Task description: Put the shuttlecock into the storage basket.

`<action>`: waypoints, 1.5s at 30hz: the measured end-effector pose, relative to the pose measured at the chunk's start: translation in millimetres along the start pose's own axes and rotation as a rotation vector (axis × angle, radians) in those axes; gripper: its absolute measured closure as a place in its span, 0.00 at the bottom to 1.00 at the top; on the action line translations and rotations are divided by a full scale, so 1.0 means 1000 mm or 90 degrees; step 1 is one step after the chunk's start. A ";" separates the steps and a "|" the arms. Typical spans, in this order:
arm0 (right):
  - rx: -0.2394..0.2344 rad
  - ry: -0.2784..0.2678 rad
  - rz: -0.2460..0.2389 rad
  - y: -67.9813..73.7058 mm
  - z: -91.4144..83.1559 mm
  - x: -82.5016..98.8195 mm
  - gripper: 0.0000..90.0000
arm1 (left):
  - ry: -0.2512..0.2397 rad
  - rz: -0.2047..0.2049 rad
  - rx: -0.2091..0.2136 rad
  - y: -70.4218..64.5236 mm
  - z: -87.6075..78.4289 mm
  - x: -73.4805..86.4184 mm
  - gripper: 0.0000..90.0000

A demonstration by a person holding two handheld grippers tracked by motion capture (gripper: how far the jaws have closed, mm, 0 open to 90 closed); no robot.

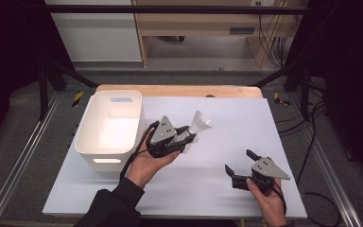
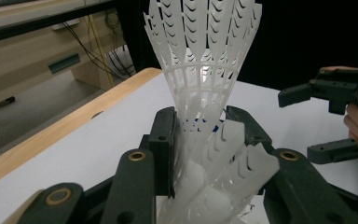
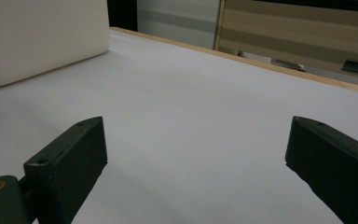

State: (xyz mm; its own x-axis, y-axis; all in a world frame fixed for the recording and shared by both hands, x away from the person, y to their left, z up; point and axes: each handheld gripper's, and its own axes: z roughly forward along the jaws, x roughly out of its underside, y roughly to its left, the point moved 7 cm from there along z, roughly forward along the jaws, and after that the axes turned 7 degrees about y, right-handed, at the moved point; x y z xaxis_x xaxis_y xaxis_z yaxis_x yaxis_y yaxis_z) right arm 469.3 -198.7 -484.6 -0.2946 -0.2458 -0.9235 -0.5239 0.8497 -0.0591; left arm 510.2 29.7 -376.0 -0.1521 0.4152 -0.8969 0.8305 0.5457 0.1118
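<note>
Now the left gripper (image 1: 185, 137) pinches the shuttlecocks (image 2: 205, 93) above the table, beside the bin (image 1: 108, 124); the right gripper (image 1: 238, 163) waits spread.

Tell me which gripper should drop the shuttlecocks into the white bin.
Left. The left gripper is already shut on the shuttlecocks and sits right beside the white bin. The right gripper is open, holds nothing, and lies farther from the bin.

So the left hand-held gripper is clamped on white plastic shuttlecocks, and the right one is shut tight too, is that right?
Not quite. The left hand-held gripper is clamped on the white plastic shuttlecocks, but the right hand-held gripper is open, with nothing between its jaws; the right gripper view shows them spread wide over the table.
</note>
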 end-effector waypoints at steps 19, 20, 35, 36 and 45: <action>-0.002 -0.006 0.002 -0.001 -0.001 -0.001 0.06 | -0.043 -0.016 -0.051 0.035 -0.045 -0.036 0.72; -0.003 -0.006 0.001 -0.001 -0.001 -0.001 0.06 | -0.044 -0.016 -0.054 0.037 -0.047 -0.037 0.72; -0.004 -0.006 0.004 0.001 -0.002 -0.001 0.06 | -0.053 -0.046 -0.105 0.074 -0.076 -0.038 0.72; -0.004 -0.006 0.004 0.001 -0.001 -0.001 0.06 | -0.055 -0.049 -0.108 0.077 -0.078 -0.038 0.72; -0.004 -0.006 0.003 0.000 0.000 -0.001 0.06 | -0.051 -0.069 -0.133 0.107 -0.084 -0.035 0.72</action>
State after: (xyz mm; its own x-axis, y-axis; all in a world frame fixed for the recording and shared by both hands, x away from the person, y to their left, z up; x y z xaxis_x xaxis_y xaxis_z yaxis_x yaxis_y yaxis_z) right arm 469.3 -198.4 -483.8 -0.2890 -0.2377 -0.9273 -0.5271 0.8481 -0.0532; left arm 559.7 134.6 -296.6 -0.1837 0.2913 -0.9388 0.6820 0.7256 0.0917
